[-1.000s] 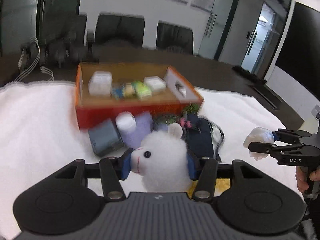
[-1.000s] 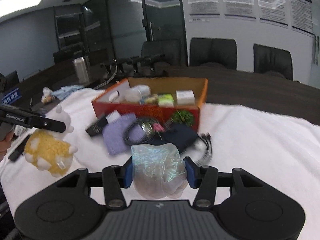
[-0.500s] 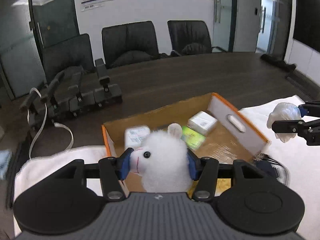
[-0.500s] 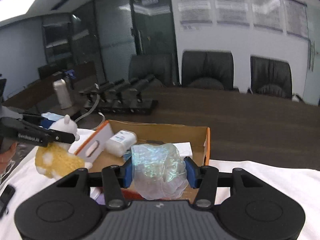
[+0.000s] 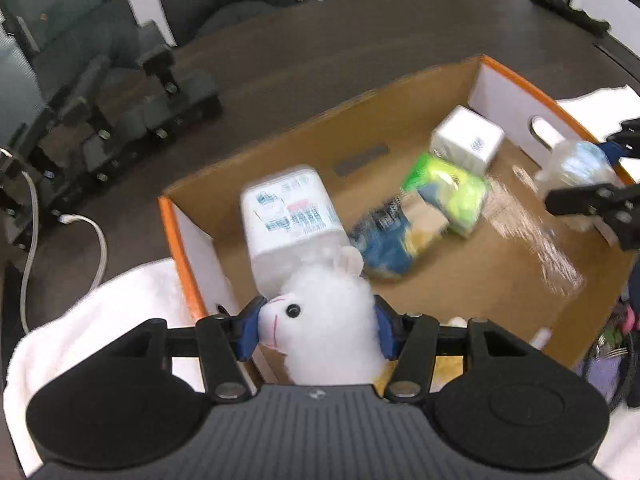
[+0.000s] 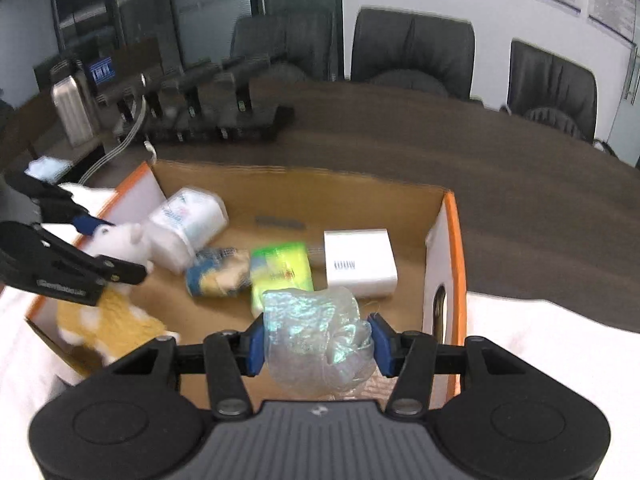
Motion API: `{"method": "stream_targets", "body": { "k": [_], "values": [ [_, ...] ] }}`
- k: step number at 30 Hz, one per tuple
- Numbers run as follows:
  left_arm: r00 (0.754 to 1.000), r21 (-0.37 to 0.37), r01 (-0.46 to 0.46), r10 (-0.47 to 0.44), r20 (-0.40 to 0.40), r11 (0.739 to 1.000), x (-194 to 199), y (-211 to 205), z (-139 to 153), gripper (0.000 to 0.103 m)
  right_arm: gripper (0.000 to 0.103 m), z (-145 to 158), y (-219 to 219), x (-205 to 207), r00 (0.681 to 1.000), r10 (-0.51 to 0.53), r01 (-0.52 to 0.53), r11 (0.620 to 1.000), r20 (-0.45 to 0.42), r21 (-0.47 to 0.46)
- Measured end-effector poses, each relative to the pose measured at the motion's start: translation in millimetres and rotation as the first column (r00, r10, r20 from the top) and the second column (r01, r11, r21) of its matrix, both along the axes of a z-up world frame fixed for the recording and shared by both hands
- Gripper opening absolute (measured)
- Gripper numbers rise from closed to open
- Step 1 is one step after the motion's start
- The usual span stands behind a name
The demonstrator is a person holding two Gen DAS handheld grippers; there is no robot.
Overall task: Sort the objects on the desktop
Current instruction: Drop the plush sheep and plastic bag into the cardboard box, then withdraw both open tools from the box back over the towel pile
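Both claws hang above the open orange-rimmed cardboard box (image 6: 450,240), directly below them: the left claw (image 5: 316,334) grips a white plush alpaca (image 5: 324,332), the right claw (image 6: 316,346) a crumpled iridescent plastic bag (image 6: 316,336).

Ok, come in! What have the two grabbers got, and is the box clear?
Left gripper clamps plush llama at box's left end. Right gripper grips crinkly clear bag over right end. Floor partly free; white charger, packets inside.

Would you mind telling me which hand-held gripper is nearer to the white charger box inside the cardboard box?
Right. The right hand-held gripper hangs just in front of the white charger box; the left hand-held gripper is at the far end.
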State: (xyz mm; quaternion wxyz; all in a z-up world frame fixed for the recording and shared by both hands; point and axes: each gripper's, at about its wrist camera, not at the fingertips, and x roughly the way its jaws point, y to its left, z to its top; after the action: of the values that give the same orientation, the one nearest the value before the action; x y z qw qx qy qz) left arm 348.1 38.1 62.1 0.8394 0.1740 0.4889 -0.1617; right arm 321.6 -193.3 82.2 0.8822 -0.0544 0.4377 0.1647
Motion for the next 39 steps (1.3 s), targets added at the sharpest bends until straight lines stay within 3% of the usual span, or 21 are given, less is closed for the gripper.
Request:
{"method": "stream_targets", "body": {
  "k": [2,3,5,7,9,10,12,15,19,23,29,32,36,39],
  "values": [
    [0.999,0.043,0.043,-0.043,-0.011,0.998,-4.2,-1.4,-1.3,0.058,0.050,-7.9,0.1,7.0,0.998,-0.016,0.015,1.000,-0.058,-0.025],
    [0.998,0.102,0.065,-0.065,-0.001,0.993,-6.2,-4.7,-3.0,0.059,0.051,-10.3,0.7,10.7,0.996,-0.020,0.017,0.999,-0.087,-0.037],
    [0.992,0.222,0.118,-0.124,0.011,0.968,-11.5,-14.9,-8.7,0.059,0.052,-12.6,1.6,16.0,0.992,-0.036,0.029,0.998,-0.118,-0.054],
    [0.989,0.291,0.135,-0.144,0.013,0.947,-14.4,-24.7,-13.6,0.059,0.053,-13.0,2.5,17.0,0.991,-0.052,0.040,0.995,-0.126,-0.091],
    [0.991,0.323,0.116,-0.133,0.030,0.939,-15.7,-30.4,-13.1,0.073,0.061,-12.8,3.4,18.2,0.990,-0.059,0.043,0.992,-0.131,-0.122],
    [0.992,0.306,0.106,-0.120,0.027,0.946,-16.3,-30.1,-9.4,0.078,0.065,-11.1,2.7,17.8,0.989,-0.061,0.045,0.992,-0.132,-0.122],
    [0.996,0.201,0.090,-0.094,0.010,0.976,-16.5,-25.6,3.9,0.087,0.080,-5.9,0.4,17.5,0.989,-0.060,0.047,0.994,-0.136,-0.099],
    [0.999,0.085,0.035,-0.038,0.025,0.996,-19.3,-17.7,26.3,0.098,0.082,3.3,0.6,19.1,0.988,-0.072,0.060,0.994,-0.136,-0.087],
    [0.999,0.006,-0.044,0.044,0.018,0.999,-27.8,-16.5,44.6,0.102,0.082,18.8,1.4,15.3,0.989,-0.073,0.065,0.996,-0.132,-0.061],
    [0.992,-0.058,-0.126,0.126,-0.003,0.990,-43.9,-15.7,54.0,0.103,0.084,32.3,3.0,1.8,0.988,-0.064,0.059,0.998,-0.143,-0.038],
    [0.990,-0.053,-0.138,0.136,-0.040,0.989,-81.5,-21.9,44.4,0.103,0.090,38.7,-0.3,-24.5,0.982,-0.036,0.035,0.999,-0.188,-0.009],
    [0.979,-0.140,-0.203,0.200,-0.029,0.969,-104.8,-16.2,41.9,0.103,0.090,36.8,-5.5,-40.0,0.981,-0.037,0.037,0.999,-0.192,-0.003],
    [0.967,-0.180,-0.247,0.255,0.025,0.952,-139.9,-11.5,40.4,0.103,0.090,26.3,-15.6,-66.5,0.979,-0.030,0.033,0.999,-0.203,0.014],
    [0.945,-0.236,-0.305,0.324,0.044,0.922,-167.4,-5.4,41.7,0.103,0.090,15.5,-22.3,-89.6,0.977,-0.021,0.026,1.000,-0.211,0.018]
  ]
}}
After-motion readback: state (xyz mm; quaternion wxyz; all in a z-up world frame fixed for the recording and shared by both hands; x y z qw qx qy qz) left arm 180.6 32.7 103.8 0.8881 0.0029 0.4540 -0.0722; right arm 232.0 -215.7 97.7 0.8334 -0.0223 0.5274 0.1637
